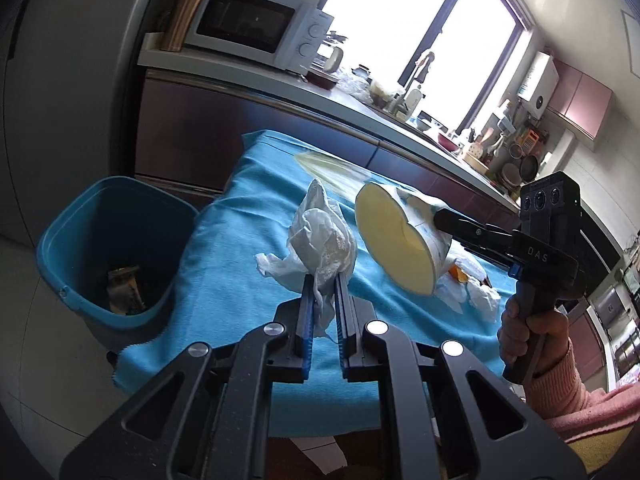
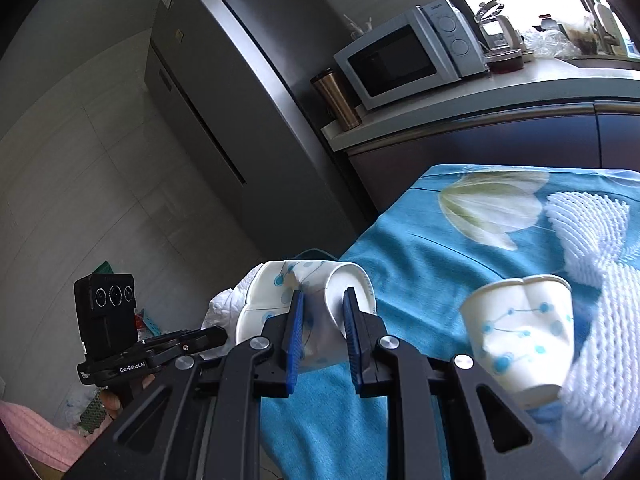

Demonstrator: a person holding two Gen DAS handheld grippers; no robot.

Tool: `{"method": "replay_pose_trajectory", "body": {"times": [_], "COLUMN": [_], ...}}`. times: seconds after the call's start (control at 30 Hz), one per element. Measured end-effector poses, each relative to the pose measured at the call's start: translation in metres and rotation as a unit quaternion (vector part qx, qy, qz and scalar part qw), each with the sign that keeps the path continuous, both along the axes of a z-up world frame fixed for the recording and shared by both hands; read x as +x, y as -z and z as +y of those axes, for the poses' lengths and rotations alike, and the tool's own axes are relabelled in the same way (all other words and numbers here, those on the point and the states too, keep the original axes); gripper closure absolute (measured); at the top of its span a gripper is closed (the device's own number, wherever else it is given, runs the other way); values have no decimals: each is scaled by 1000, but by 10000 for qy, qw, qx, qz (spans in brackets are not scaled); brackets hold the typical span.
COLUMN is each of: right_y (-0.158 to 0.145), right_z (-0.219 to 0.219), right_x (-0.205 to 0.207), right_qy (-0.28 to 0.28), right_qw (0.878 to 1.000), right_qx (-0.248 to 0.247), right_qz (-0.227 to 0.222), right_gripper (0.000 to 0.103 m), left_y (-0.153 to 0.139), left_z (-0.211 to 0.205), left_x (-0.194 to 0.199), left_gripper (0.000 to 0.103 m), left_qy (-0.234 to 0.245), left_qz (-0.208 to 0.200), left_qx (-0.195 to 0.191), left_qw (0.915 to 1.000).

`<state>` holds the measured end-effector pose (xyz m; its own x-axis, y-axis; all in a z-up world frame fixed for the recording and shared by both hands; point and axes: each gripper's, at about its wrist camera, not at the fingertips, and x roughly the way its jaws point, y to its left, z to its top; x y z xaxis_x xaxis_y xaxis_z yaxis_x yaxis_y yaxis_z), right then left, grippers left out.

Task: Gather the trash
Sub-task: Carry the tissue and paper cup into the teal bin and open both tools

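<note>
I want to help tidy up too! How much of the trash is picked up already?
Some trash already lies in the blue bin. Right now the left tool pinches a crumpled tissue, and the right tool squeezes a crushed paper cup. Still on the blue cloth: another paper cup, white foam netting and more tissues.

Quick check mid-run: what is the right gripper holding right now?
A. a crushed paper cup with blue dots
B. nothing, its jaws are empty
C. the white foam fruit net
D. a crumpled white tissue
A: in the right wrist view the right gripper has its blue pads pressed into a crushed paper cup, while the tissue sits in the left gripper.
</note>
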<state>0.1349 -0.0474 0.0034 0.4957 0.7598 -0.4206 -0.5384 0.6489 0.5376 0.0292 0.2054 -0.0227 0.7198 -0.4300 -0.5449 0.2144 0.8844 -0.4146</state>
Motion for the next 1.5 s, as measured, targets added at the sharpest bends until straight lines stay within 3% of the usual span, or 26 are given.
{"method": "replay_pose_trajectory", "body": {"times": [0.37,0.83,1.5], "right_y": [2,11,26], "right_z": [62,115,176], "right_x": [29,59,91], "right_qy": [-440,-696,-730], "right_qw": [9988,9965,9923], "right_qx": [-208,-372,-862], "right_qz": [45,282,501], "right_gripper": [85,85,85], "left_y": [2,25,61], "left_z": [51,99,124], "left_x": [5,24,49], "left_gripper": [93,93,93], "left_qy": [-702,-1264,-1728], "left_qz": [7,302,708], "left_qx": [69,102,-12], "left_qw": [9975,9915,9824]}}
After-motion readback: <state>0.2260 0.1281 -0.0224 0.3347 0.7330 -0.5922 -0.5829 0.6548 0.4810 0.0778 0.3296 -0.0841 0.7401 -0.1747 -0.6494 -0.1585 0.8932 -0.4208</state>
